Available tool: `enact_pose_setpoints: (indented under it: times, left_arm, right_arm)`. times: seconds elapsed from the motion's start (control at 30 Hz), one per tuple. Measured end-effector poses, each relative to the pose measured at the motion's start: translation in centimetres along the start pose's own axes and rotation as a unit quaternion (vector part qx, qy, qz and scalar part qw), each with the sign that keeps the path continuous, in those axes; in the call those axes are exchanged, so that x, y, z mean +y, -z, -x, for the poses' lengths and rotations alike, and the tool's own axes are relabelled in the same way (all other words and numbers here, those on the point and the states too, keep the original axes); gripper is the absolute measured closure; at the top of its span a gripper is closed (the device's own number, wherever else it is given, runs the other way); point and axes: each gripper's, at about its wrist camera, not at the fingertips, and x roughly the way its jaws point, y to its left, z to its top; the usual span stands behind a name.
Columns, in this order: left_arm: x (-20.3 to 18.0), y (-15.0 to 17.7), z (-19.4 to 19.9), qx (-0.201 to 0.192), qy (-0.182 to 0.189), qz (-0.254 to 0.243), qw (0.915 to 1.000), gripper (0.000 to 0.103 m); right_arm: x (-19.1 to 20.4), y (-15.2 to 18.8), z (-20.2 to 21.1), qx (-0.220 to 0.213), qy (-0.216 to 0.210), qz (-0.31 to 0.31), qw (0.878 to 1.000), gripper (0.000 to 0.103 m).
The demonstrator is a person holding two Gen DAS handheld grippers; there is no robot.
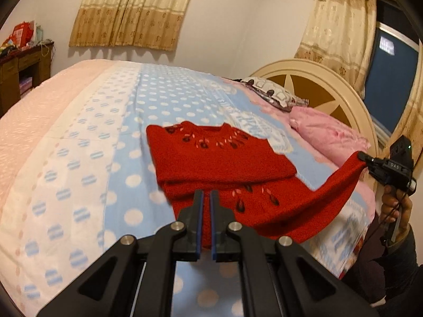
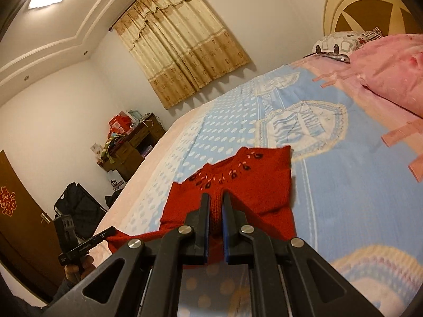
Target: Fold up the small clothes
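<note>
Left wrist view: my tongs lift the red sweater off the bed by its near hem.

My left gripper is pinched on the hem's left corner and my right gripper on the opposite corner; the sleeves are folded in, collar end resting flat on the dotted blue sheet, near the pink pillow.

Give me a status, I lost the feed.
Left gripper and right gripper both shut on the red sweater's hem. Hem lifted off the bed, sleeves folded in. Nothing in the way.
</note>
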Motion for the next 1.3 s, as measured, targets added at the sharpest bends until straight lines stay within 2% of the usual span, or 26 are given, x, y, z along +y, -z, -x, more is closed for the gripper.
enact_pose_setpoints:
  times: [0.3, 0.53, 0.83, 1.03, 1.3]
  left_arm:
    - [2.2, -5.3, -4.2, -0.003, 0.009, 0.034, 0.9994, 0.099]
    - [3.0, -7.8, -6.9, 0.002, -0.005, 0.035, 0.9994, 0.099]
    - [6.0, -11.1, -10.8, 0.002, -0.030, 0.064, 0.9975, 0.099]
    - [7.9, -12.5, -15.1, 0.023, -0.056, 0.075, 0.9954, 0.100]
    - [9.5, -12.8, -20.8, 0.060, -0.090, 0.073, 0.9914, 0.100]
  right_arm:
    - [-0.3, -5.1, -5.7, 0.004, 0.021, 0.000, 1.000, 0.096]
    - [-1.1, -7.1, -9.9, 0.019, 0.034, -0.002, 0.999, 0.097]
    - [-3.6, -10.7, -15.9, 0.035, 0.070, -0.013, 0.997, 0.097]
    - [-5.7, -11.9, -21.0, 0.055, 0.094, -0.028, 0.994, 0.097]
    - [-9.8, -11.5, -26.9, 0.083, 0.137, -0.058, 0.985, 0.097]
